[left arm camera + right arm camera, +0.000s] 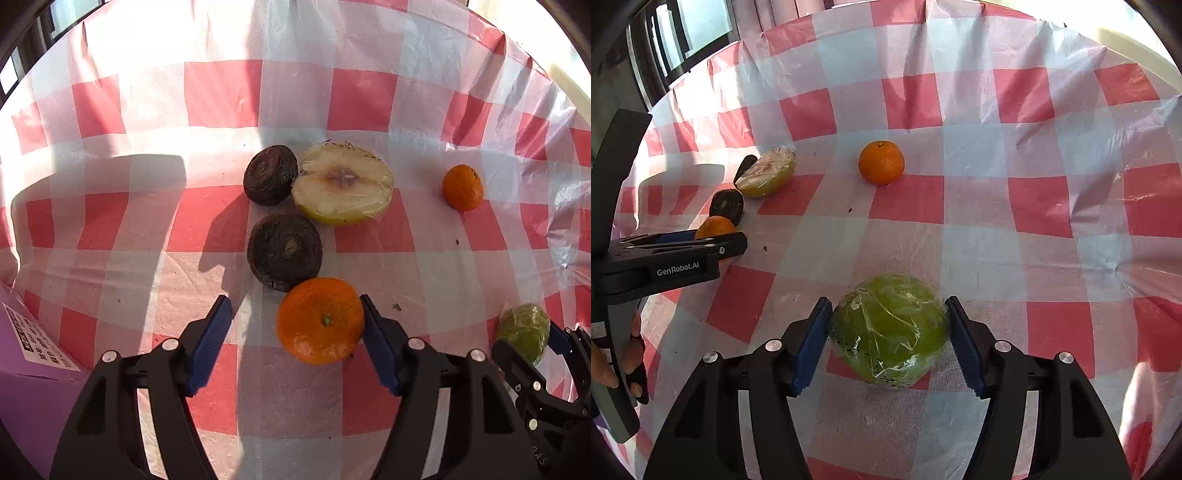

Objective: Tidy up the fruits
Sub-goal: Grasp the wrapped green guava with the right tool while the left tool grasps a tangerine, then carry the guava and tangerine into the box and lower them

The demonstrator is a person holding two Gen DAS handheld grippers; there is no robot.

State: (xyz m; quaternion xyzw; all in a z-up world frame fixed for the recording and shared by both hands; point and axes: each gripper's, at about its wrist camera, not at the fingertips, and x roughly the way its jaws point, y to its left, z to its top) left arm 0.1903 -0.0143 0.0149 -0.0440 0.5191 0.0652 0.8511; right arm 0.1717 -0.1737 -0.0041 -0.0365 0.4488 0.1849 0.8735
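Note:
My left gripper (295, 325) is open around a tangerine (320, 320) on the checked cloth; the right pad touches it, the left pad stands apart. Beyond it lie two dark brown fruits (284, 252) (270, 174) and a wrapped green half fruit, cut face up (342, 184). A second tangerine (463, 187) sits to the right. My right gripper (888, 332) brackets a wrapped green half fruit (889, 328), both pads against its sides. The second tangerine (881, 162) lies ahead of it.
A purple box with a label (37, 347) lies at the left edge. The red-and-white plastic tablecloth (221, 96) is wrinkled at the right. The left gripper's body (665, 258) and the hand holding it show at the left of the right wrist view.

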